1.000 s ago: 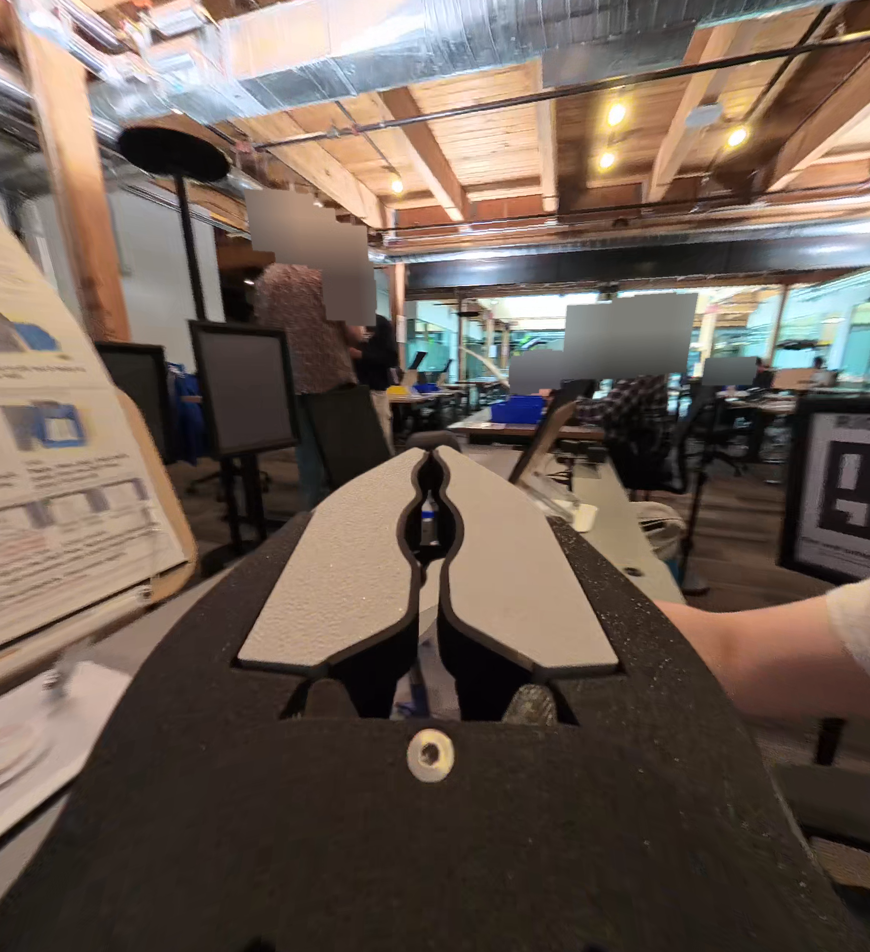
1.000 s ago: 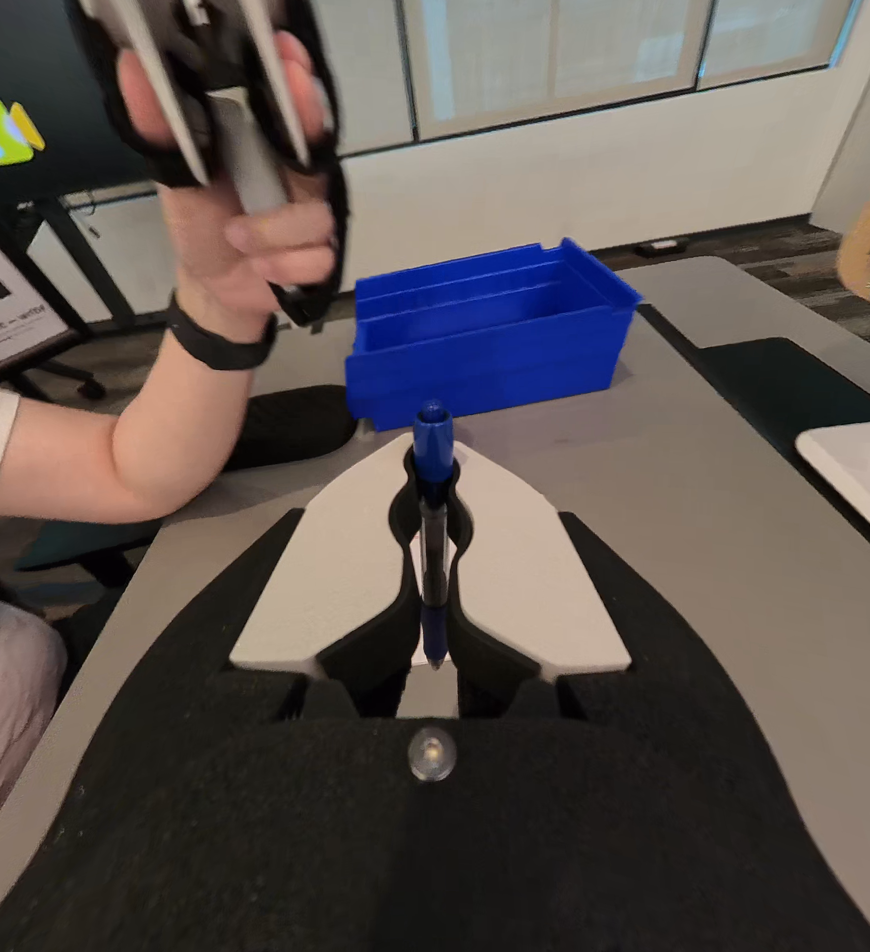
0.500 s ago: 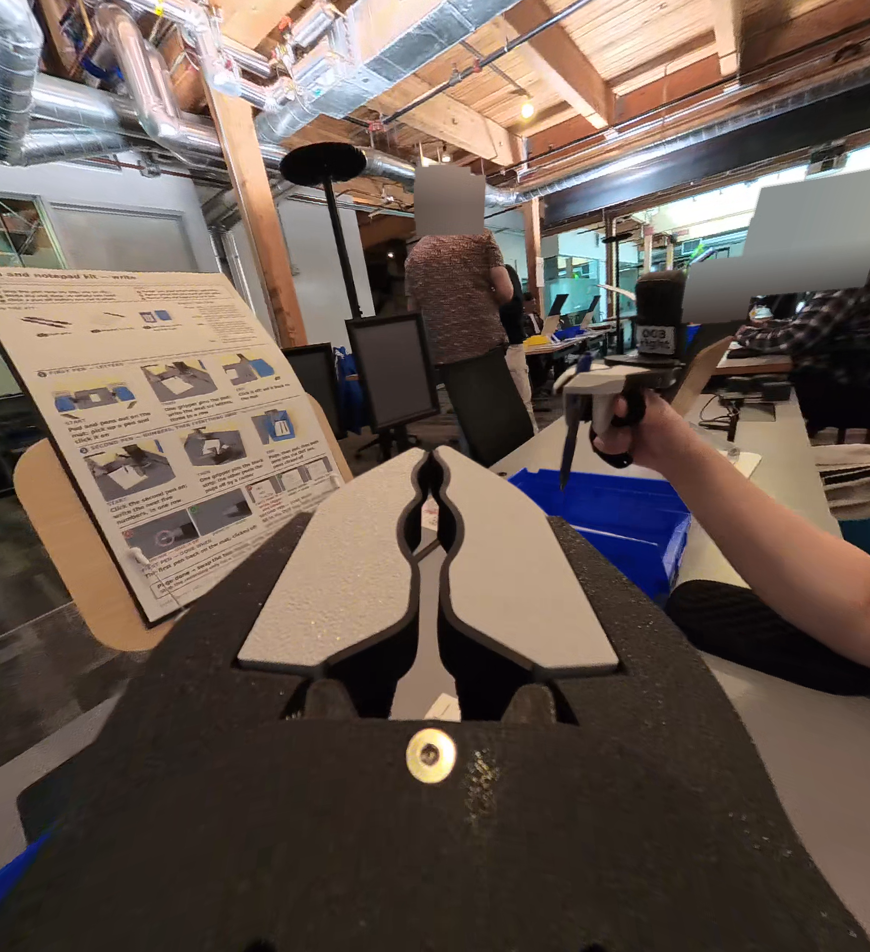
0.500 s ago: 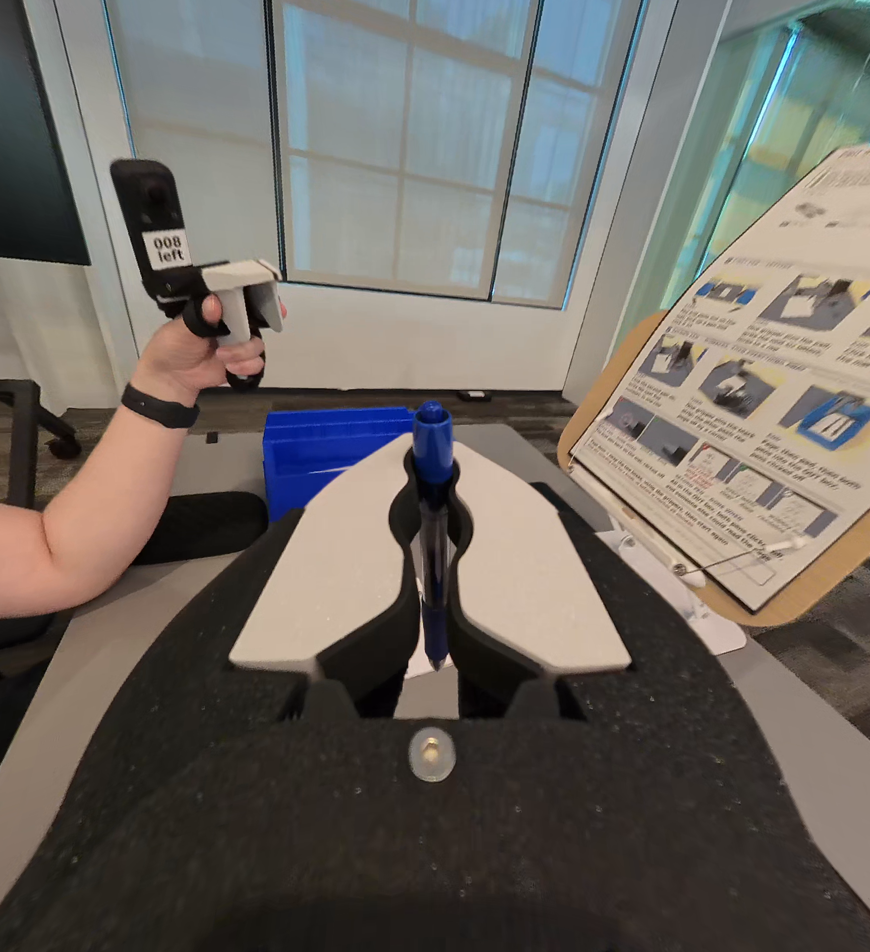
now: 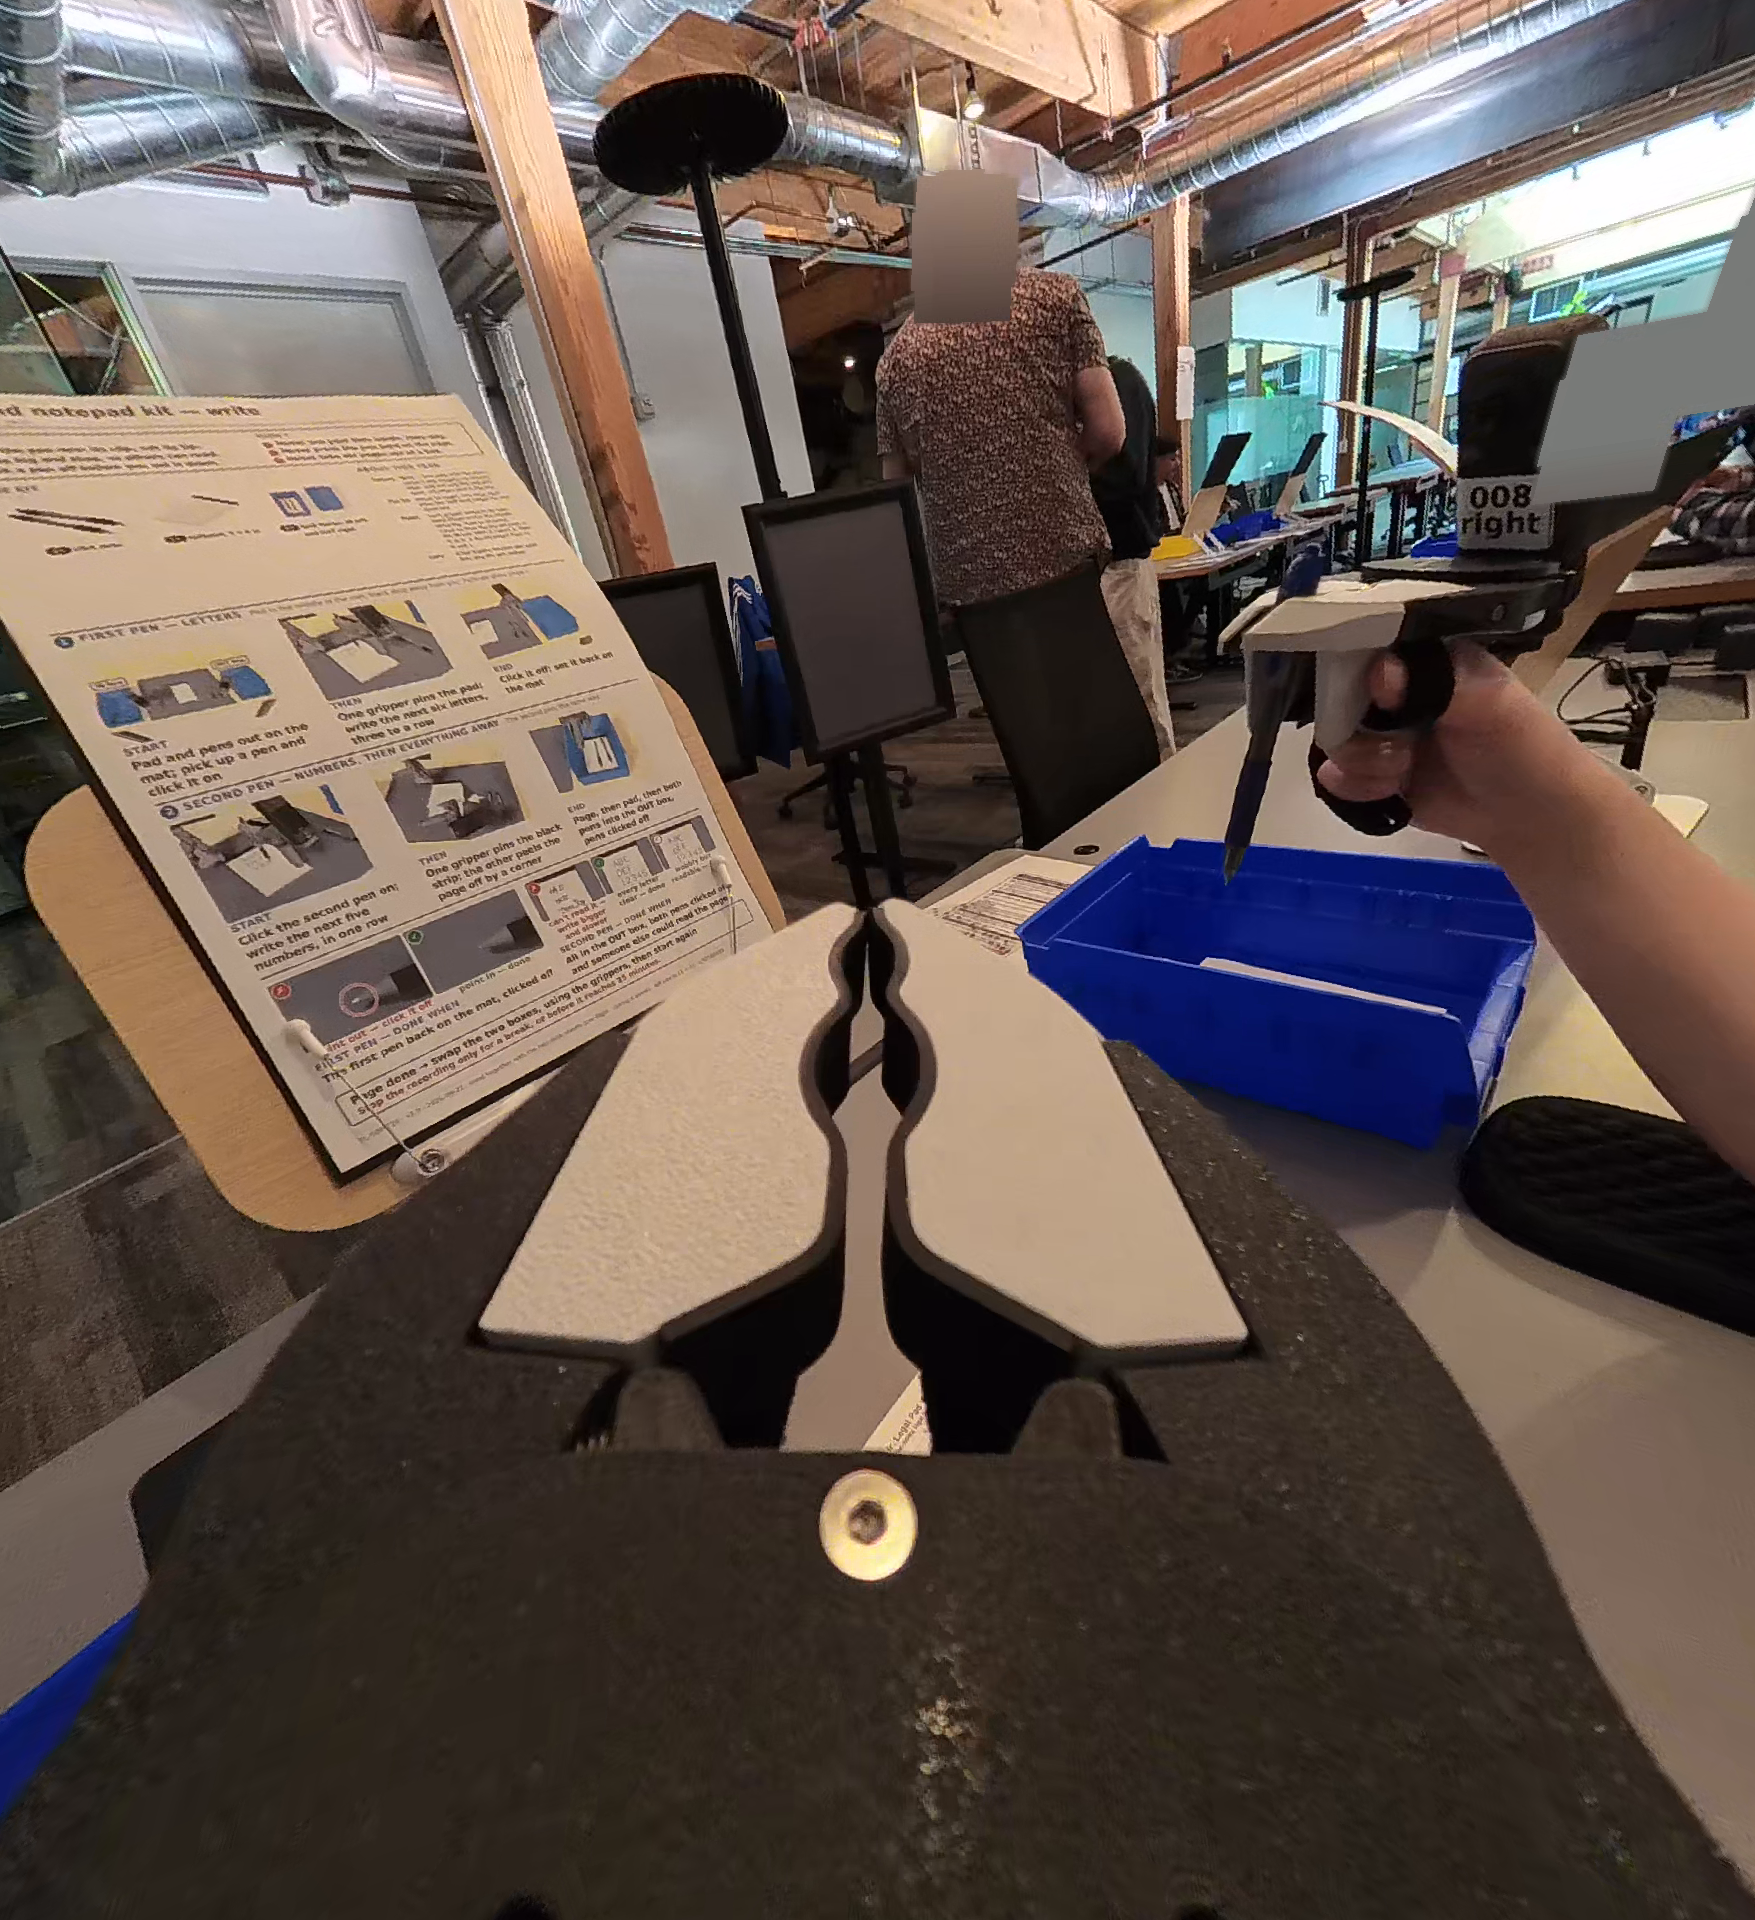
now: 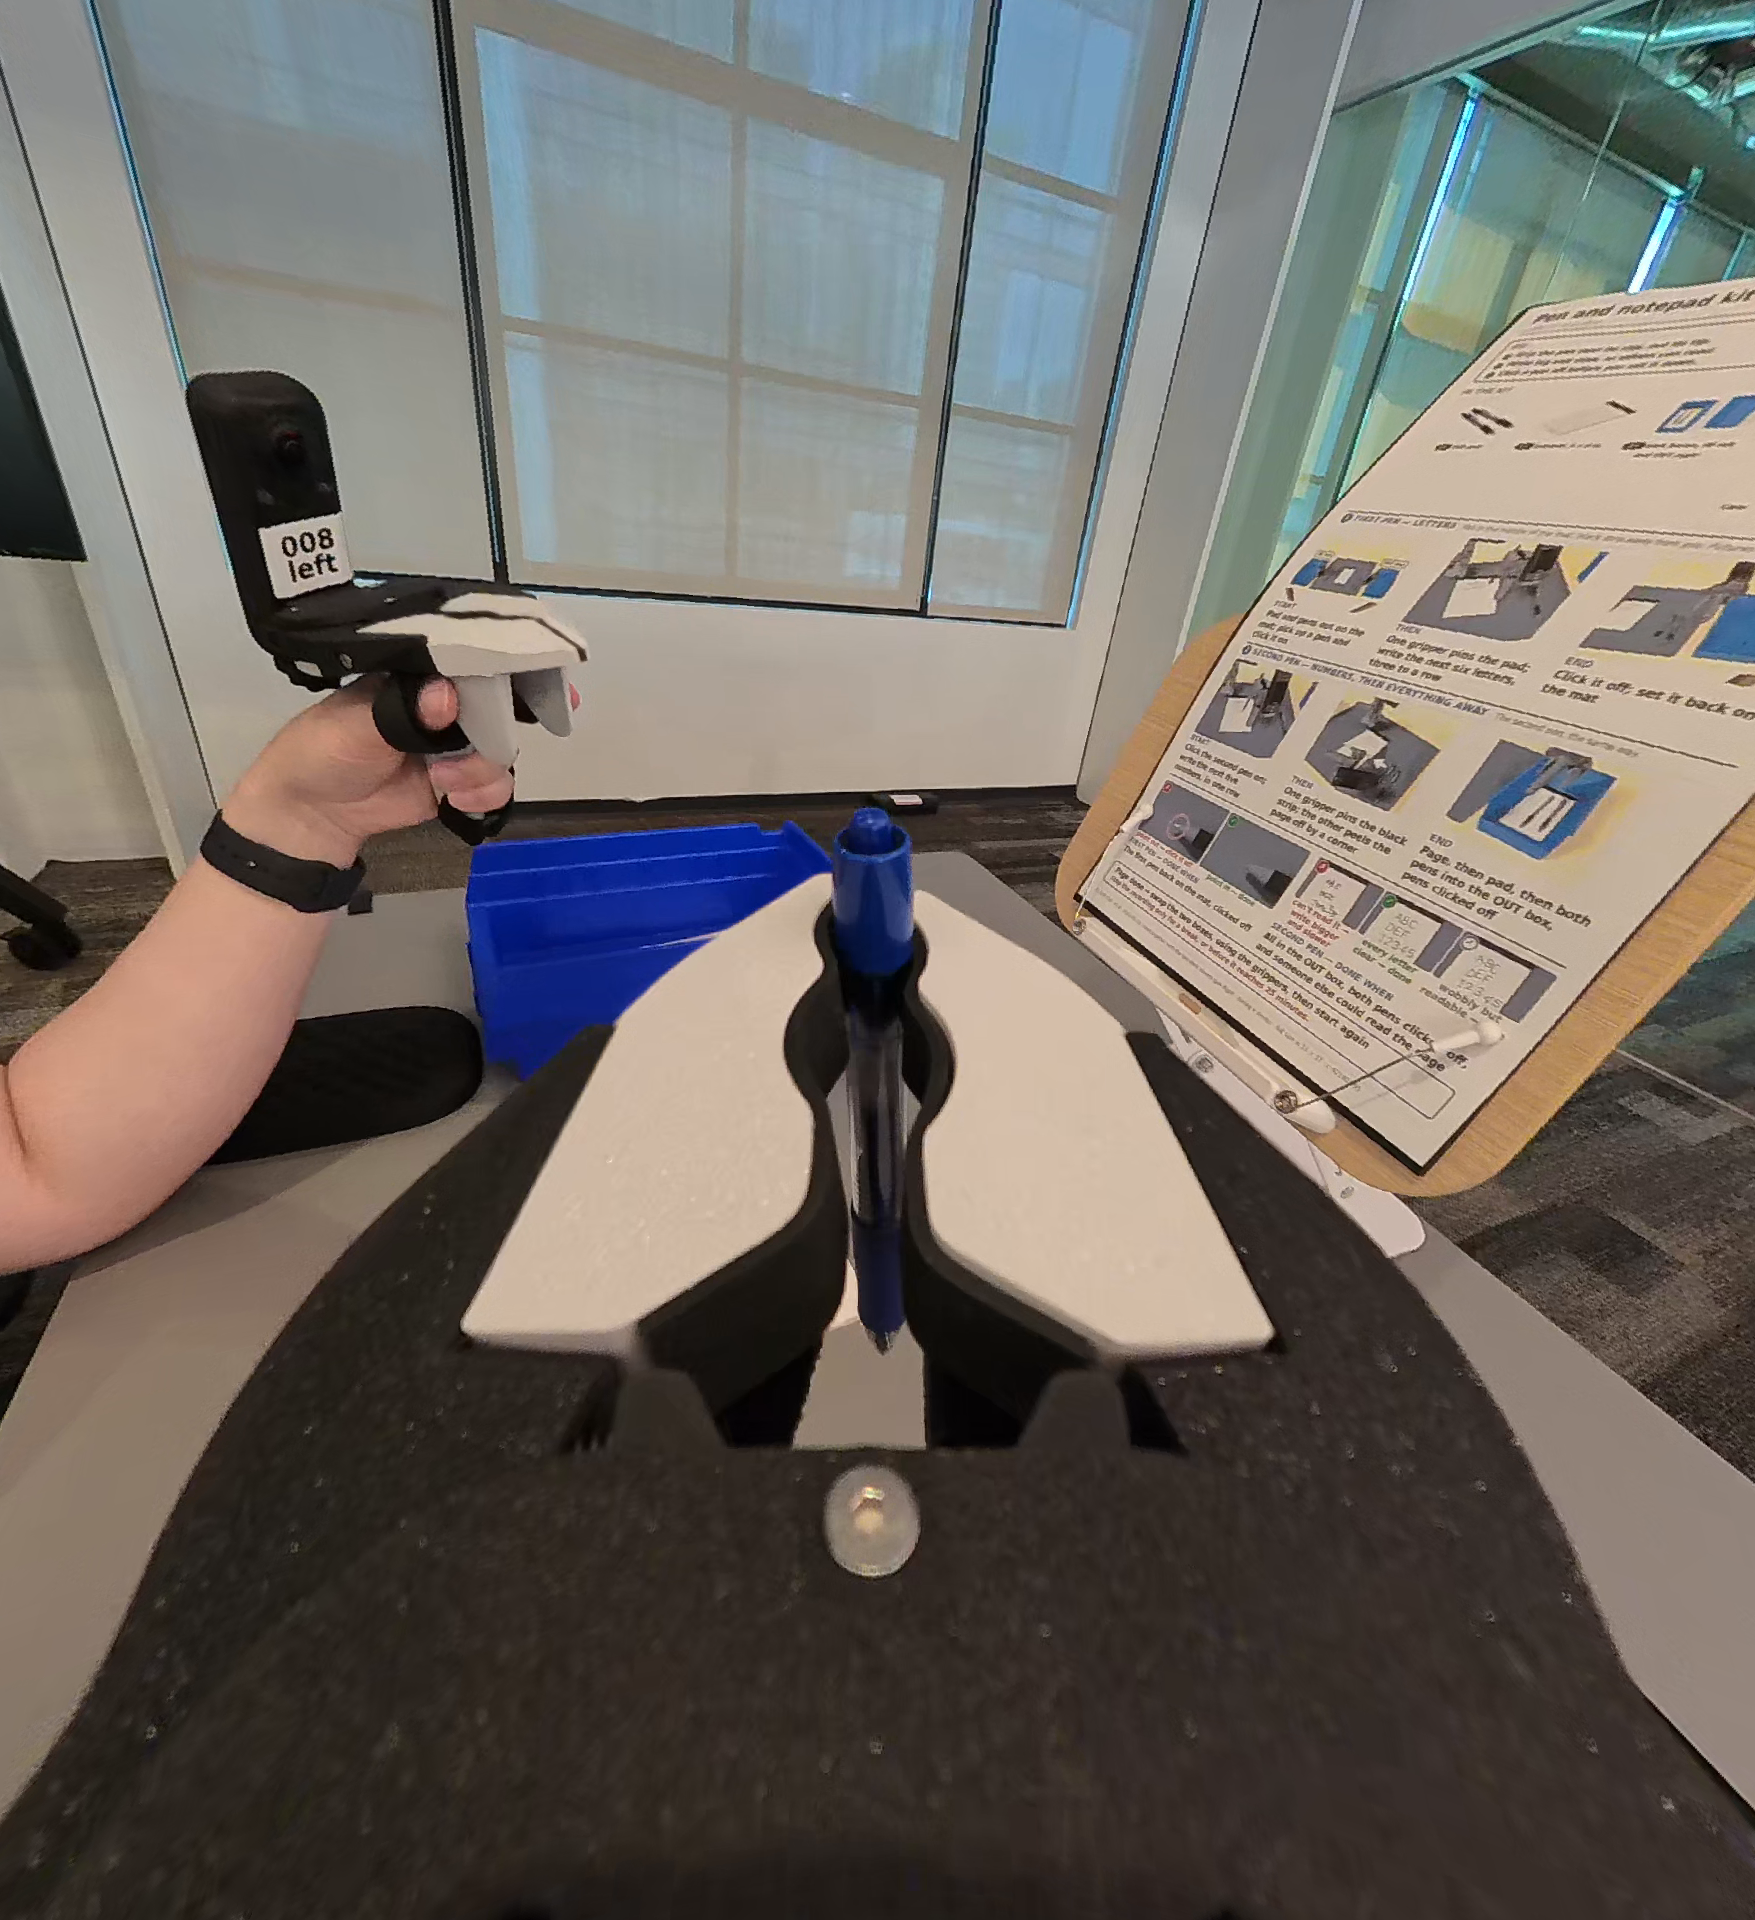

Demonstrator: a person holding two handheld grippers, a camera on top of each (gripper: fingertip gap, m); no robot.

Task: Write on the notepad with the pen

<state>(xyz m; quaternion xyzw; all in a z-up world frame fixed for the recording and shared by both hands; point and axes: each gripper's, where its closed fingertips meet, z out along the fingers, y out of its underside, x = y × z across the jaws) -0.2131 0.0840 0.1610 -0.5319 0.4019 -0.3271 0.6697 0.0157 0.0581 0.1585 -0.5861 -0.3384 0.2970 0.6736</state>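
Right wrist view: blue bin (image 6: 582, 935) behind pen (image 6: 878, 1081).

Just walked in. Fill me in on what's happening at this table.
A person holds a gripper in each hand, both raised above the grey table. The right gripper is clamped on a blue pen, tip pointing down. The left gripper is shut and empty. A blue bin sits on the table and an instruction board stands beside it. No notepad is clearly visible; nothing is being written.

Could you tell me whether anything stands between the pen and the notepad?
I cannot tell: no notepad shows clearly. The right gripper holds the pen in the air, tip down, above the bin.
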